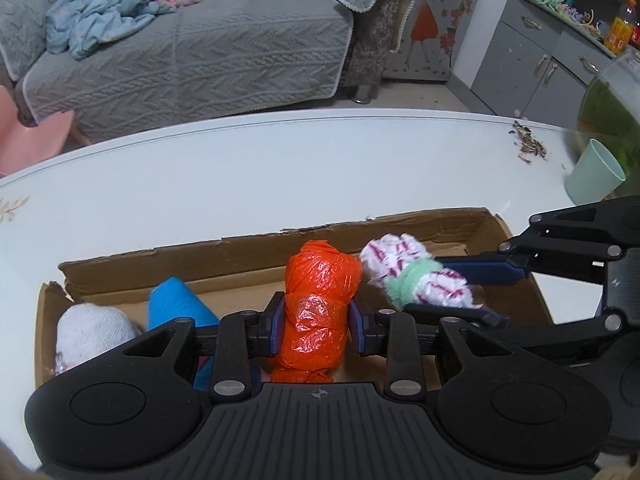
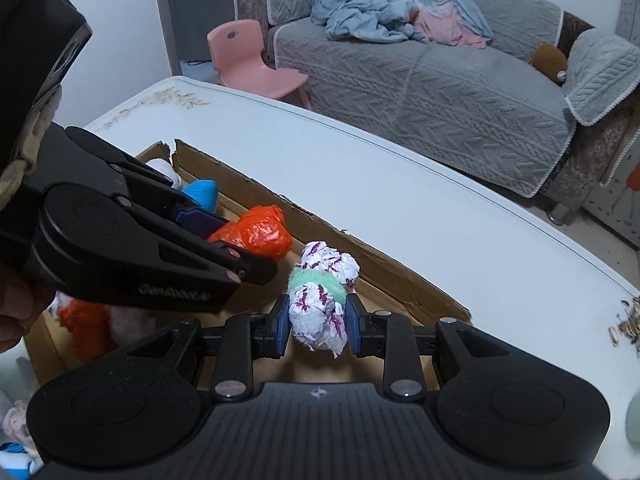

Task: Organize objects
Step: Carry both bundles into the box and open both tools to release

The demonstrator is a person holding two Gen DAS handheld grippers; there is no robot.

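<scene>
A shallow cardboard box [image 1: 248, 252] lies on the white table [image 1: 280, 160]. My left gripper [image 1: 318, 316] is shut on an orange plastic-bag bundle [image 1: 320, 304], held over the box. My right gripper [image 2: 318, 326] is shut on a white-and-purple bundle with a green band [image 2: 320, 300], also over the box, just right of the orange one. In the left wrist view this bundle [image 1: 416, 276] shows between the right gripper's blue fingers [image 1: 492, 270]. A blue roll [image 1: 176, 304] and a white bundle [image 1: 92, 332] lie in the box's left part.
A green cup [image 1: 592, 172] and a glass tank [image 1: 608, 112] stand at the table's right end, with seed husks [image 1: 528, 146] nearby. A grey sofa [image 1: 180, 52], pink chair [image 2: 248, 60] and grey cabinets [image 1: 540, 52] lie beyond. Another orange bundle [image 2: 84, 328] lies in the box's near left.
</scene>
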